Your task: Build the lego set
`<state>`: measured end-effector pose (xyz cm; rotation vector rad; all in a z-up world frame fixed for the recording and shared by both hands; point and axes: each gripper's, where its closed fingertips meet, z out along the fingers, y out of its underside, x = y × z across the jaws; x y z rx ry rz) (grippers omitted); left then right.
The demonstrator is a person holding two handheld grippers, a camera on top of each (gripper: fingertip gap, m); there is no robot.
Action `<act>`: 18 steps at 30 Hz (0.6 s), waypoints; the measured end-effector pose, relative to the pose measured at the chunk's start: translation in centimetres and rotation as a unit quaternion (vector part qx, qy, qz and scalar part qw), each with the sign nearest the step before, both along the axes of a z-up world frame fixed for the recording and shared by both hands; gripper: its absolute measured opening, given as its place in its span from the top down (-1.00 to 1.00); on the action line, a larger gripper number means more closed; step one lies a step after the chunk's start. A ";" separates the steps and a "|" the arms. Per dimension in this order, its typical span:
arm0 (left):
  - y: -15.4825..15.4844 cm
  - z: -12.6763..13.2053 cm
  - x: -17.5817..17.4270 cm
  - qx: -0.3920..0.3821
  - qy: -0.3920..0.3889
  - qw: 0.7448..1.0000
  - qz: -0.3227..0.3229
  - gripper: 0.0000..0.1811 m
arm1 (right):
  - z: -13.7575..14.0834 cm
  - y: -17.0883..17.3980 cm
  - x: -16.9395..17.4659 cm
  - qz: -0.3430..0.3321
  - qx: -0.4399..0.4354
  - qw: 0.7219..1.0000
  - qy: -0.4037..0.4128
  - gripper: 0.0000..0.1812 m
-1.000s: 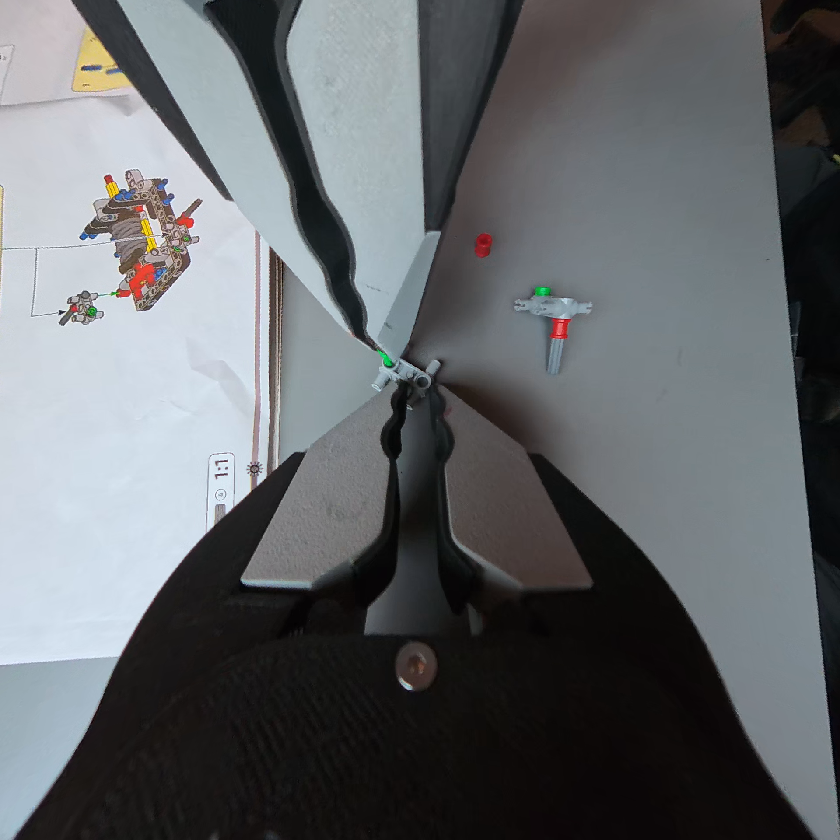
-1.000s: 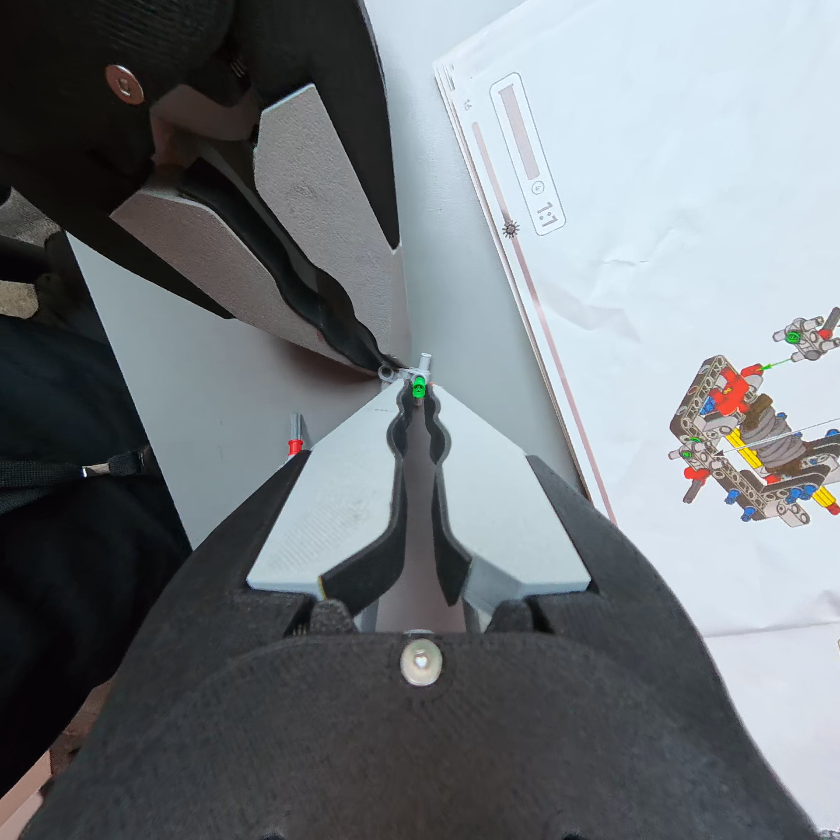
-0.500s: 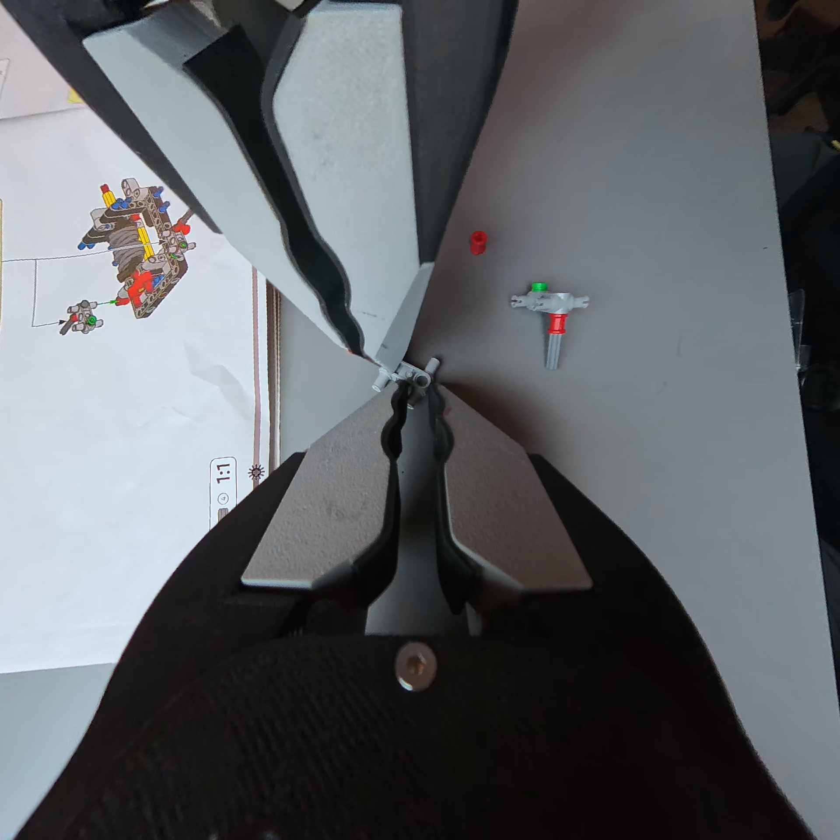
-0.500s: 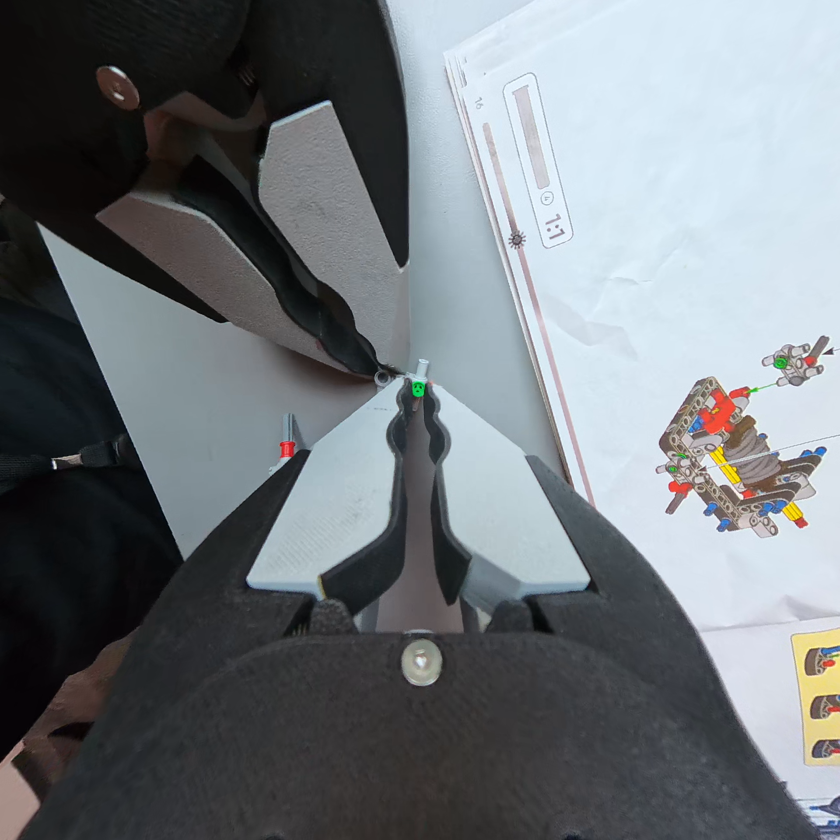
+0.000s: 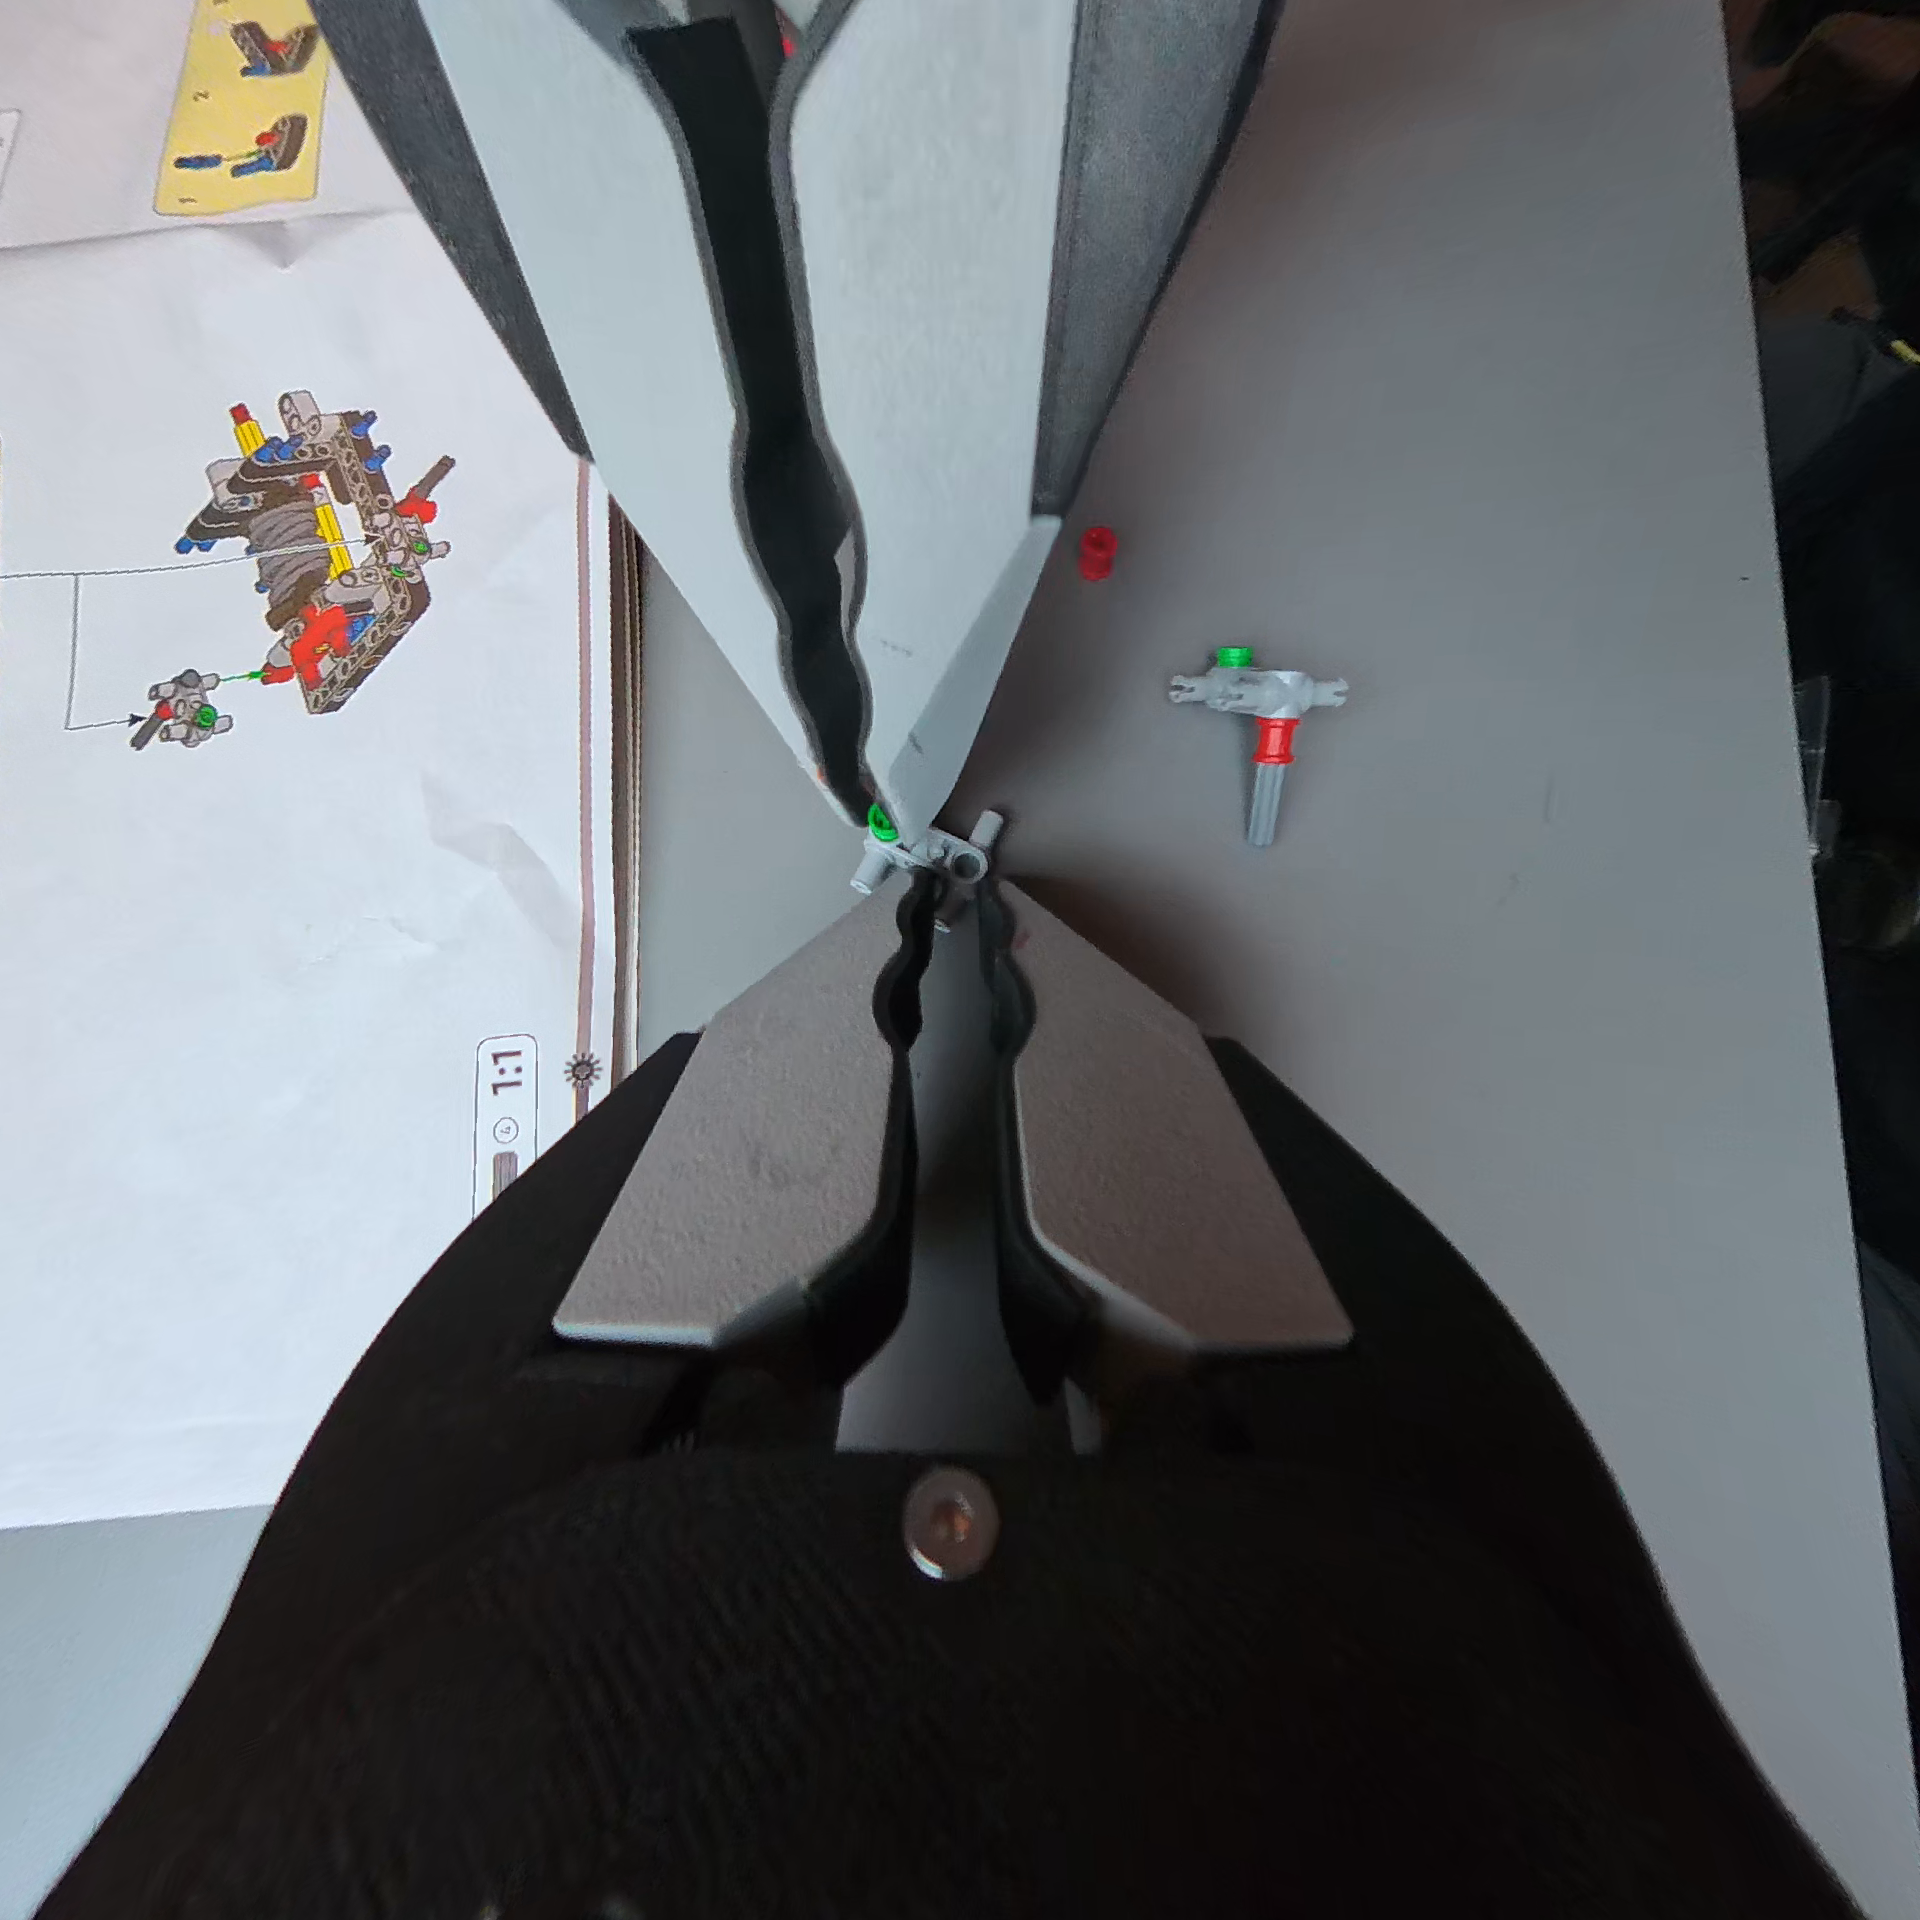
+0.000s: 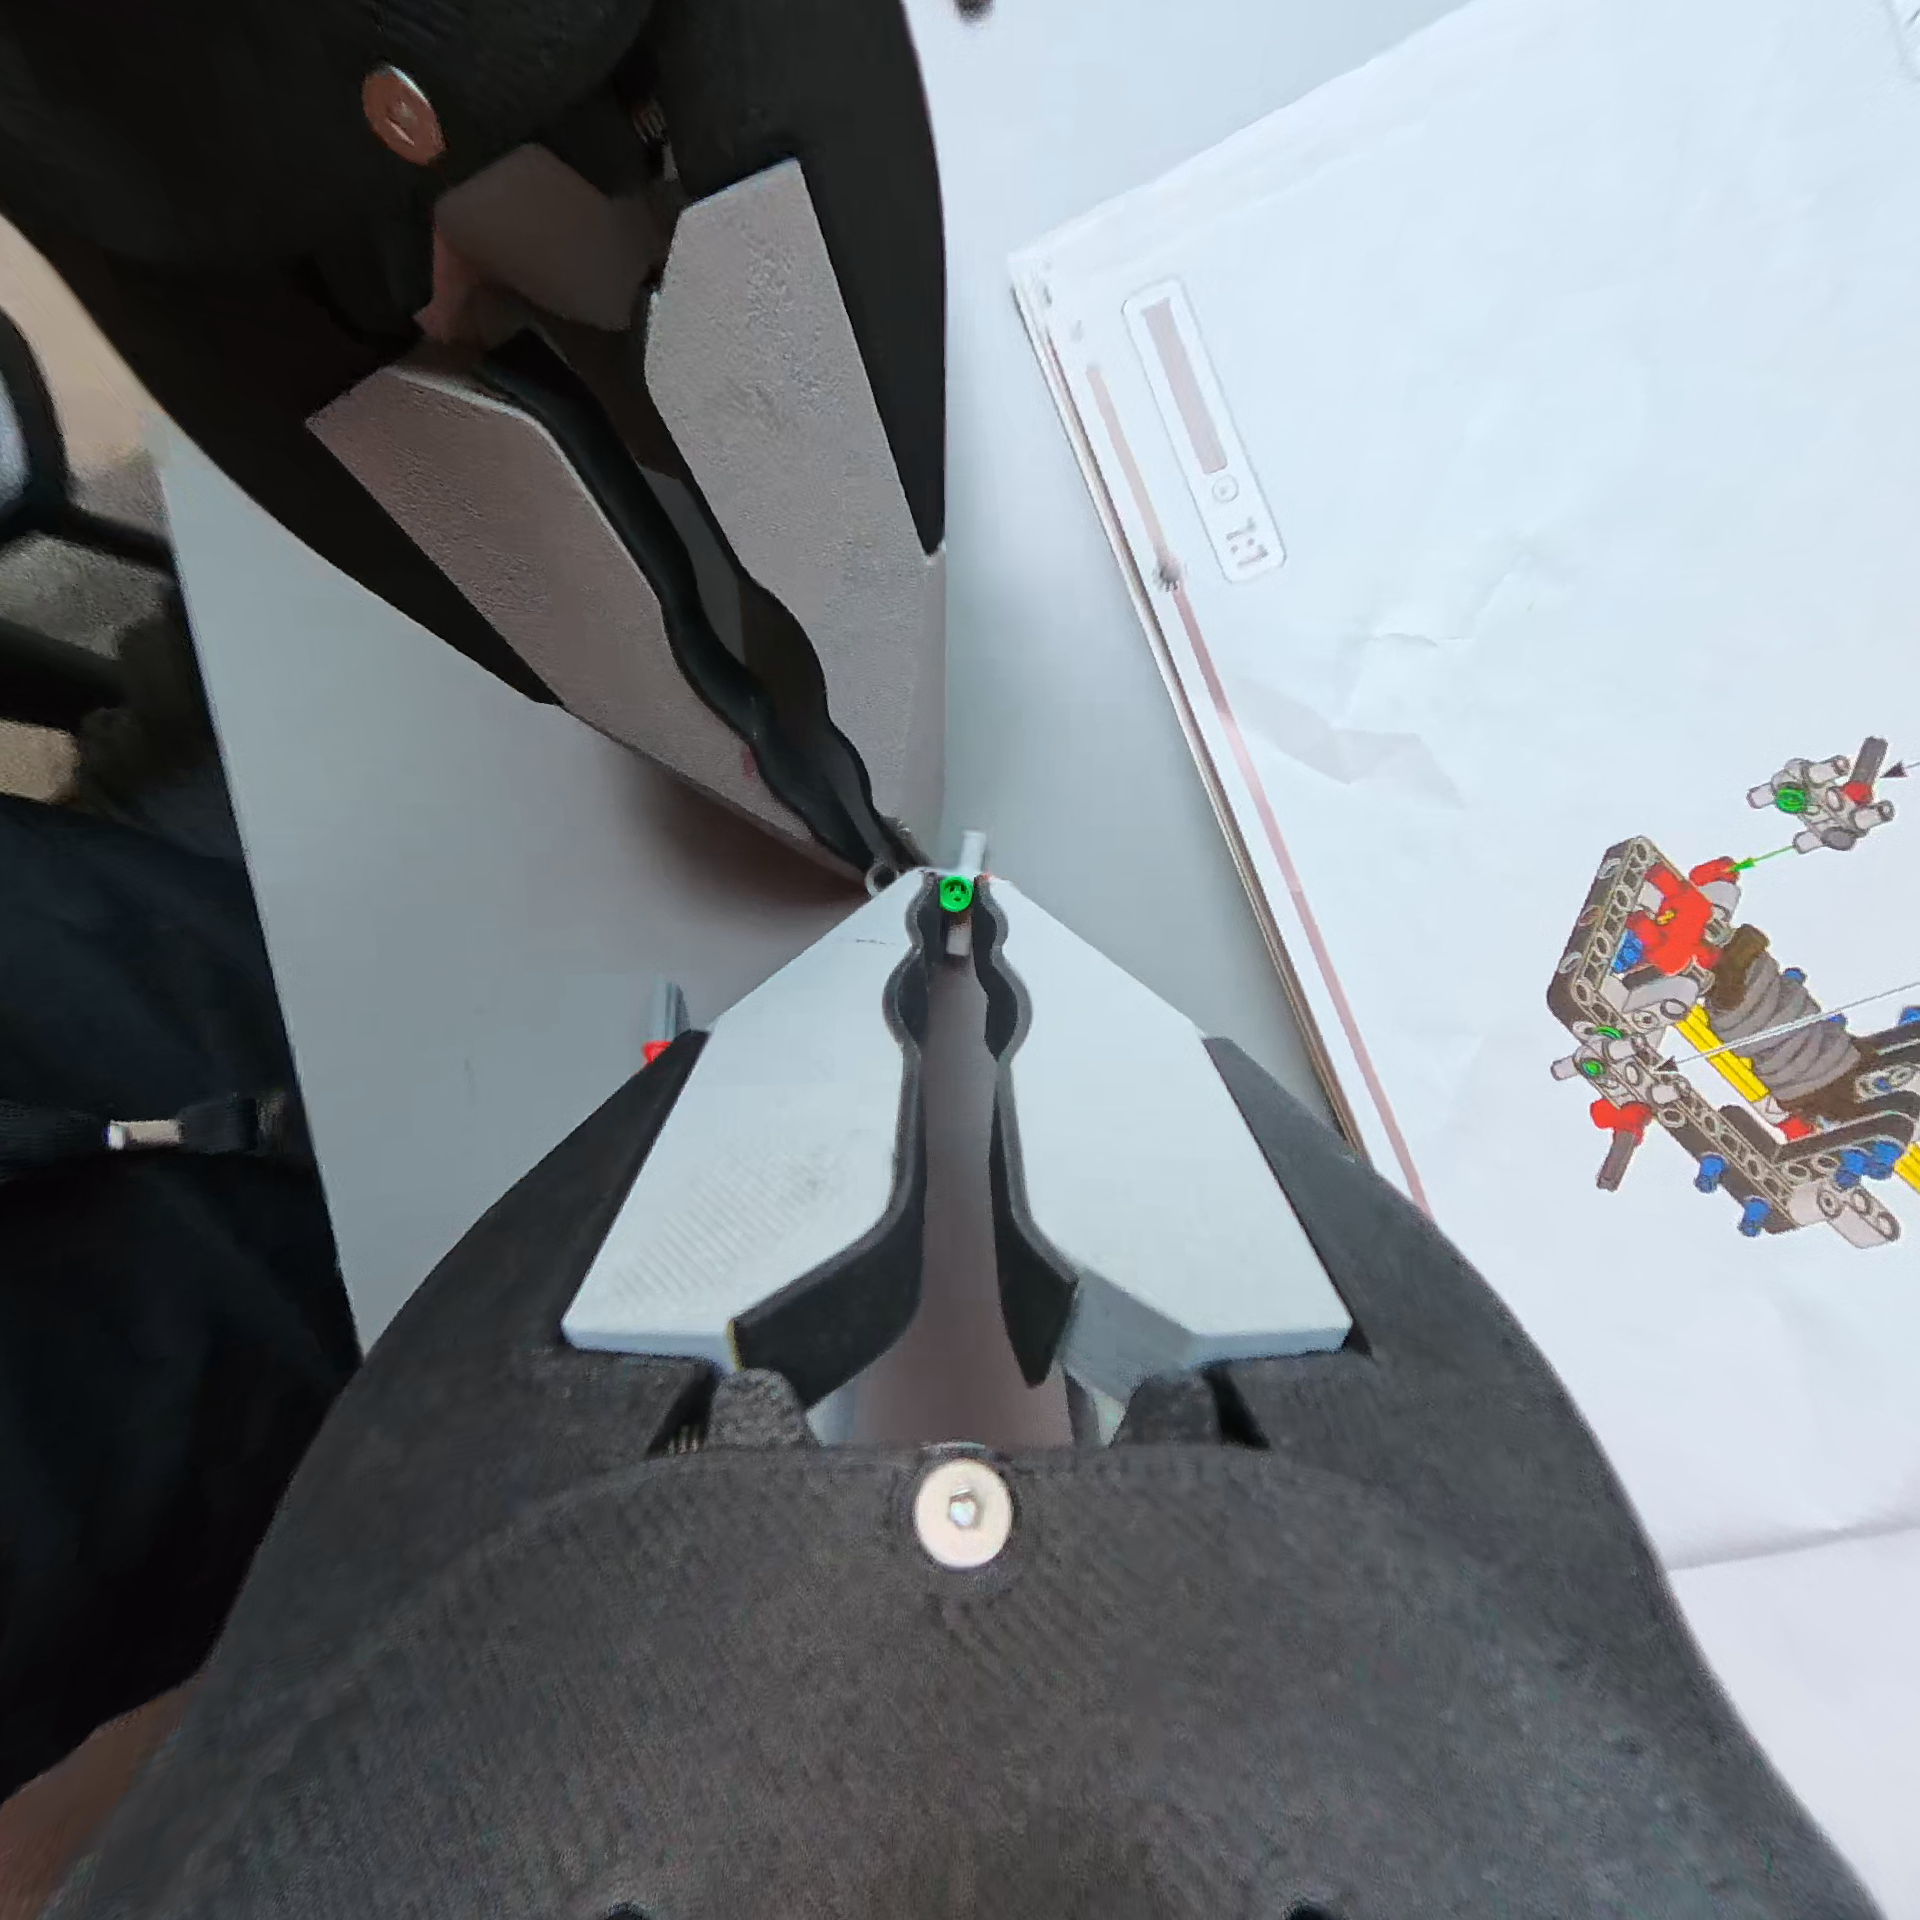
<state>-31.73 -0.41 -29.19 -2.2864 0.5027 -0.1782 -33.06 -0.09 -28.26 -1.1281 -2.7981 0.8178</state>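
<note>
My left gripper (image 5: 943,899) is shut on a small grey connector (image 5: 928,858), held just above the grey table (image 5: 1455,1039). My right gripper (image 5: 881,808) comes in from the top, tip to tip with the left. It is shut on a green pin (image 5: 881,823) that touches the connector's left end. In the right wrist view the right gripper (image 6: 956,902) holds the green pin (image 6: 956,894) against the connector (image 6: 971,850), with the left gripper (image 6: 881,854) coming from the upper left.
A built grey piece with a green pin, red bush and grey axle (image 5: 1259,727) lies on the table to the right; it also peeks out in the right wrist view (image 6: 662,1023). A loose red bush (image 5: 1095,551) lies above it. The open instruction booklet (image 5: 260,935) covers the left side. Left and right tips are no more than a few centimetres apart.
Both grippers stay tip to tip on the connector. The right gripper has swung to a more upright angle in the left wrist view, and the green pin shows again at the connector's end.
</note>
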 end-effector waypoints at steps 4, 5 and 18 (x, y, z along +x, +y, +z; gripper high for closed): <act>-0.1 0.0 0.1 -0.004 -0.008 1.000 -0.002 0.93 | 1.8 0.1 -0.3 -0.018 -0.077 0.997 0.011 1.00; -0.1 0.0 0.1 -0.004 -0.008 1.000 -0.002 0.93 | 1.8 0.3 -0.3 -0.020 -0.073 0.997 0.017 1.00; -0.1 0.0 0.1 -0.003 -0.005 1.000 -0.003 0.93 | 1.5 0.2 -0.4 -0.007 -0.052 0.997 0.055 1.00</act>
